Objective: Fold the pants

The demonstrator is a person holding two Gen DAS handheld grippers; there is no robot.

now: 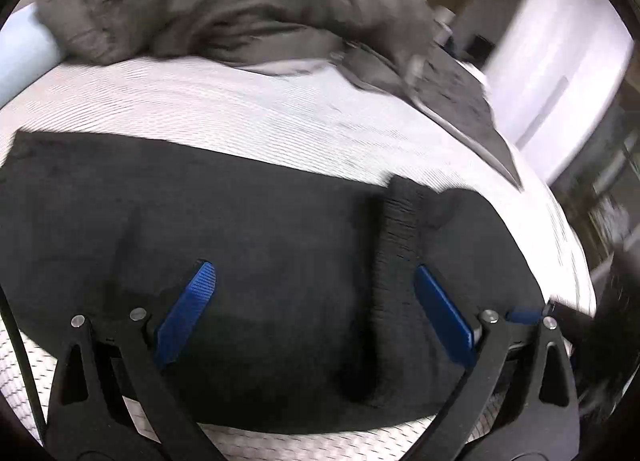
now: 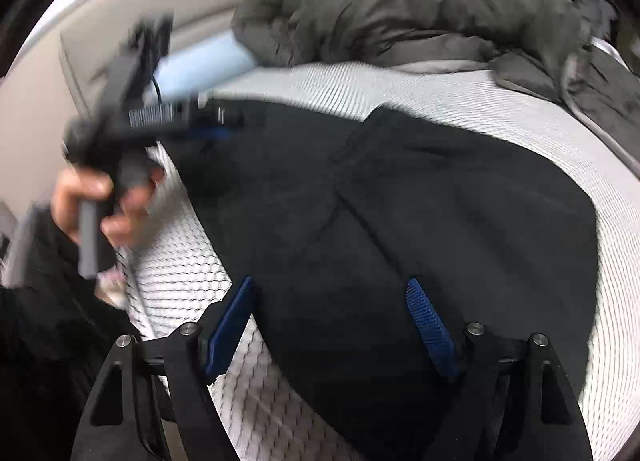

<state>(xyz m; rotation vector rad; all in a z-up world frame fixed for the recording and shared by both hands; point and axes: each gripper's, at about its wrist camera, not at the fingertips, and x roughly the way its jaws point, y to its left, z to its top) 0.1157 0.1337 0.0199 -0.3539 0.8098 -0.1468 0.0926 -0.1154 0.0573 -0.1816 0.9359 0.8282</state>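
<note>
right gripper [image 2: 332,293] gapes — soft black pants [image 2: 440,201] folded flat.

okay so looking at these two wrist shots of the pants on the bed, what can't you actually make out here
- Left wrist view: near edge of the pants hidden behind the left gripper; right gripper mostly cut off by it too.
- Right wrist view: hand on the left gripper is motion-blurred, so its jaws are unreadable there.
- Both views: grey jacket is blurred and runs past the lens edge; what lies under it is hidden.
- Left wrist view: room beyond the bed is too smeared to identify.
</note>
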